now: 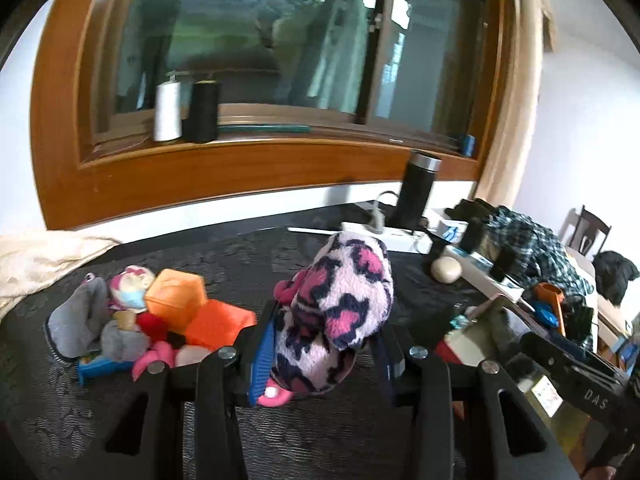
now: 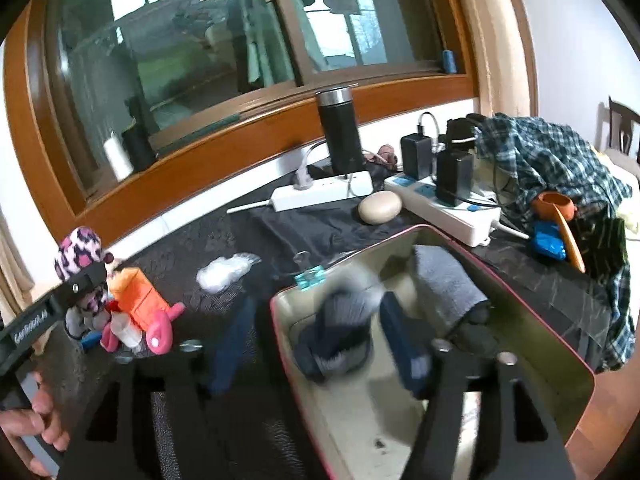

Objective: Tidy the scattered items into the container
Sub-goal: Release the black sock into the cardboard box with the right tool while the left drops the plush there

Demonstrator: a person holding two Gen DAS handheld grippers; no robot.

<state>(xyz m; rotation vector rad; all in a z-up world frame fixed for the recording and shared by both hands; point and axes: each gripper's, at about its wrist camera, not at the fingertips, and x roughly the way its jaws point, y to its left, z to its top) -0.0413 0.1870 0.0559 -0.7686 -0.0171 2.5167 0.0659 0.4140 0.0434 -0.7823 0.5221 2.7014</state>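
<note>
My left gripper (image 1: 322,350) is shut on a fuzzy pink, white and navy patterned sock (image 1: 340,304), held above the dark table; the sock also shows in the right wrist view (image 2: 78,254). A pile of scattered items lies at the left: an orange box (image 1: 176,300), grey socks (image 1: 80,320), pink pieces (image 1: 154,360). My right gripper (image 2: 320,332) is open over the container (image 2: 560,352), a pink-rimmed tin. A blurred navy-grey sock (image 2: 340,332) sits between its fingers, apart from them. A grey cloth (image 2: 444,280) lies inside the tin.
A black flask (image 2: 340,132), white power strips (image 2: 320,196) with chargers, a beige pebble (image 2: 380,208), a plaid shirt (image 2: 560,160), a clear bag (image 2: 224,272) and a teal clip (image 2: 310,276) are on the table. Thread spools (image 1: 184,112) stand on the windowsill.
</note>
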